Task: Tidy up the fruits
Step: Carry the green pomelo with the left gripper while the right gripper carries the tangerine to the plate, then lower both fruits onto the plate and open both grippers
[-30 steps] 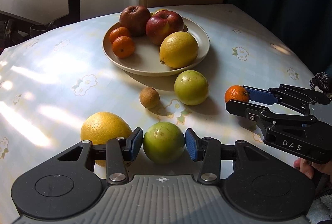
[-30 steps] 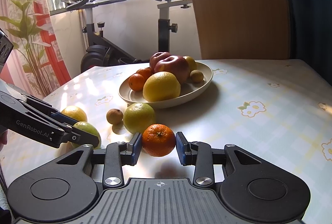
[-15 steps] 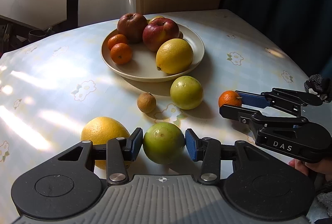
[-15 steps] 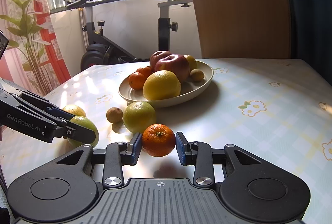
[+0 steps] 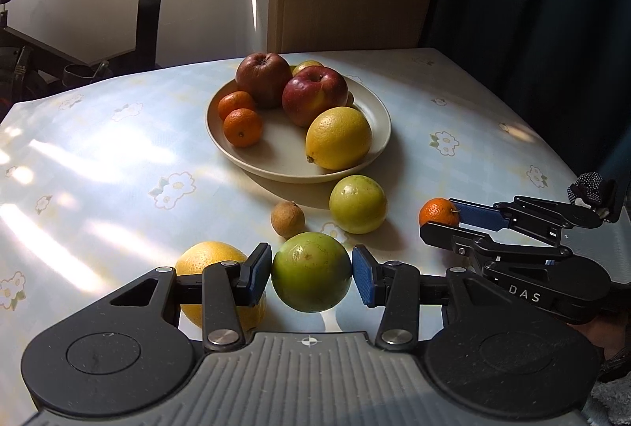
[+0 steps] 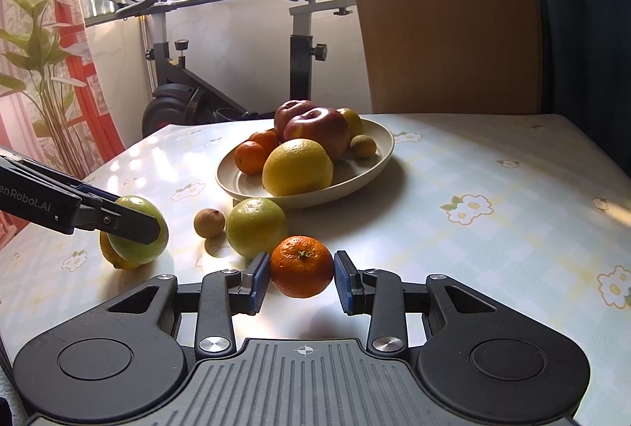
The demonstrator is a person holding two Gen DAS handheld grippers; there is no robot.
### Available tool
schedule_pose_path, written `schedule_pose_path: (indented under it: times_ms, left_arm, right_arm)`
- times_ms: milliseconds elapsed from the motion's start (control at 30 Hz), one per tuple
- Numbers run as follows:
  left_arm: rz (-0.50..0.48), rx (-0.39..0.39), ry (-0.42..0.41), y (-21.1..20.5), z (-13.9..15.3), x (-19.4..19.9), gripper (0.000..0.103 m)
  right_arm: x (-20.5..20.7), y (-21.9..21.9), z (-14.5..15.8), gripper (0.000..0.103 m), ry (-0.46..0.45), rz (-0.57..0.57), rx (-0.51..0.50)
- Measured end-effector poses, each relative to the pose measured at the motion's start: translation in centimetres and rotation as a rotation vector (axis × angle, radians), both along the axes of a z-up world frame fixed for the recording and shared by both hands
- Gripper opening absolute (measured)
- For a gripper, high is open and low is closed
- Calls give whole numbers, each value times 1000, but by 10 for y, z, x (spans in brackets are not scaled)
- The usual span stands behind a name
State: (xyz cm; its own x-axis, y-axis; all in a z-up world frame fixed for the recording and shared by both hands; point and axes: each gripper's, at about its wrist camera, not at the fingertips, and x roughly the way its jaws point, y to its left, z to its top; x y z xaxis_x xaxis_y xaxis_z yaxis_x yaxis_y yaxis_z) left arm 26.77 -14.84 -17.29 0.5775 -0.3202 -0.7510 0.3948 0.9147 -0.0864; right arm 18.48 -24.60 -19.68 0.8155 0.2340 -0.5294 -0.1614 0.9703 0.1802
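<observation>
Jaws of the left gripper [image 5: 311, 274] clamp a green fruit [image 5: 311, 271] near the desk's front edge, just beside a yellow citrus [image 5: 205, 262] lying on the flowered cloth. Jaws of the right gripper [image 6: 302, 278] grip a small mandarin [image 6: 301, 266] toward the desk's right side. Between them, a second green fruit [image 5: 357, 204] and a small brown fruit [image 5: 288, 219] sit just in front of the plate [image 5: 236, 154], which holds apples, mandarins and a lemon near the desk's middle.
</observation>
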Motion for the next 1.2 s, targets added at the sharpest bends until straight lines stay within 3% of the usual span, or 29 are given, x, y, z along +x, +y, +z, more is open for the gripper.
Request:
schedule_pose_path:
  times_ms: [433,733,1000,1200]
  left_arm:
    - [40,-148,-102,30,58,25,47]
    - [41,-167,-224,27,92,66,47]
    - [15,-180,-98,18,58,122,47]
    - [-19,-106,-22,-2,24,151,47]
  right_arm:
    - [25,-14,65,32,-109,-12,-17]
    - [76,-11,101,32,-164,37,-68]
    - [127,-14,66,32,-52,18,-58]
    - [153,-32,36,32,63,-29,-6]
